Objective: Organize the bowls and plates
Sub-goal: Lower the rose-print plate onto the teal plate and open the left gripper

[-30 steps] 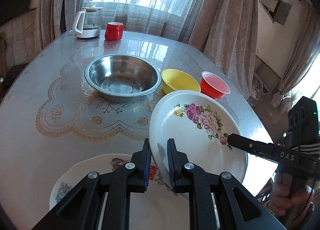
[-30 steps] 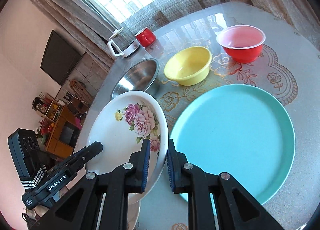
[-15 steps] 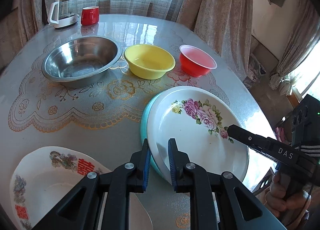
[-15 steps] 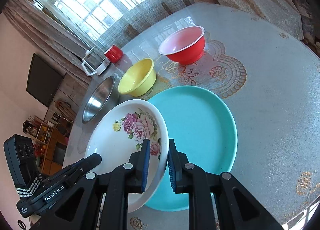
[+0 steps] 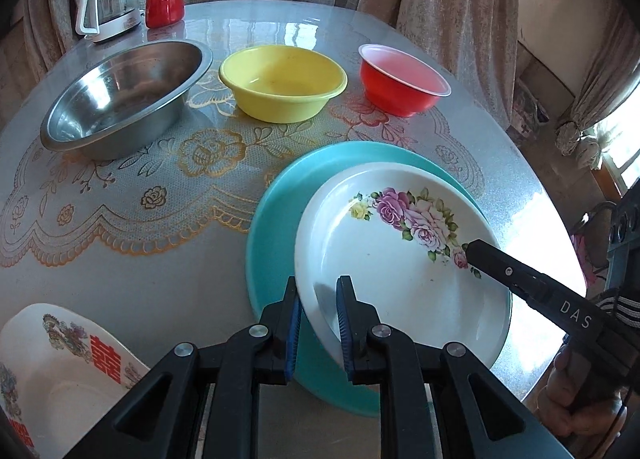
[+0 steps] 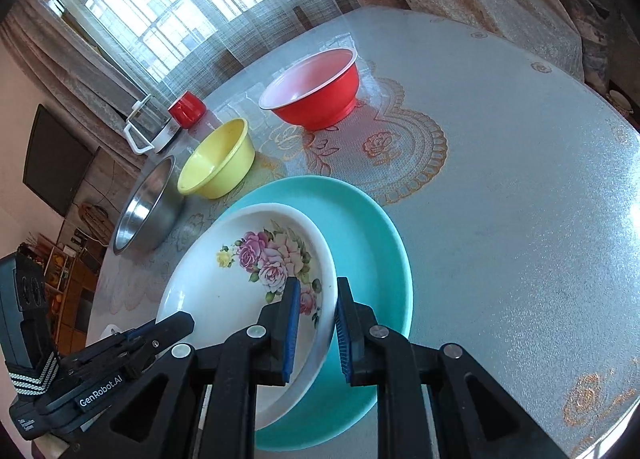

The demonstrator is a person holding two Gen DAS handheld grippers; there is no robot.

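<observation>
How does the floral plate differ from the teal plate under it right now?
The floral plate is white with pink roses; the teal plate is plain. The floral one is smaller and sits on top, off-centre, while the teal one lies on the table. Both tools straddle the floral plate's rim, open: left tool, right tool. Both plates are round.

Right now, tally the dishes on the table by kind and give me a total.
Plates: 3, the floral plate, the teal plate beneath it, the plate with red characters.
Bowls: 3, the steel bowl, the yellow bowl, the red bowl.
Cups: 1, the red cup.
Kettles: 1, the kettle.
Total: 8.
</observation>
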